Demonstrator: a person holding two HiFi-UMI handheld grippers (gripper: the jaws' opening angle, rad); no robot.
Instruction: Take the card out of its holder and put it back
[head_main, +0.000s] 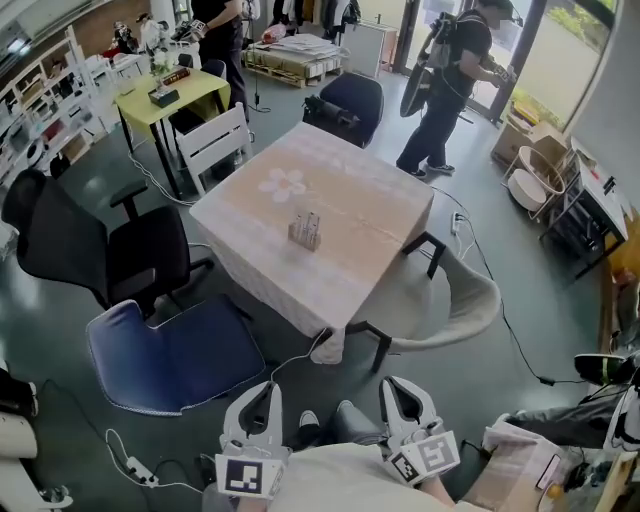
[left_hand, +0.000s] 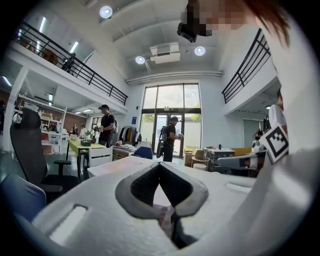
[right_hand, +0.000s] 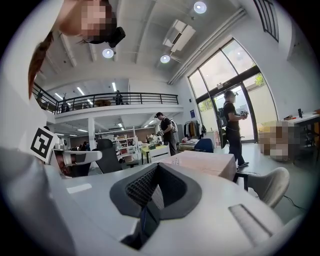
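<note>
Nearest the person, the left claw (head_main: 264, 392) and the right claw (head_main: 399, 388) were held side by side, each with its jaws pressed together on nothing. Beyond them a blue chair (head_main: 175, 350) stood just beside the bench (head_main: 370, 215). Near the bench's middle stood the card holder (head_main: 305, 232) with the card (head_main: 309, 220) upright in it, well apart from both claws. Farther off, another person (head_main: 450, 90) stood near the glass doors (head_main: 560, 50).
</note>
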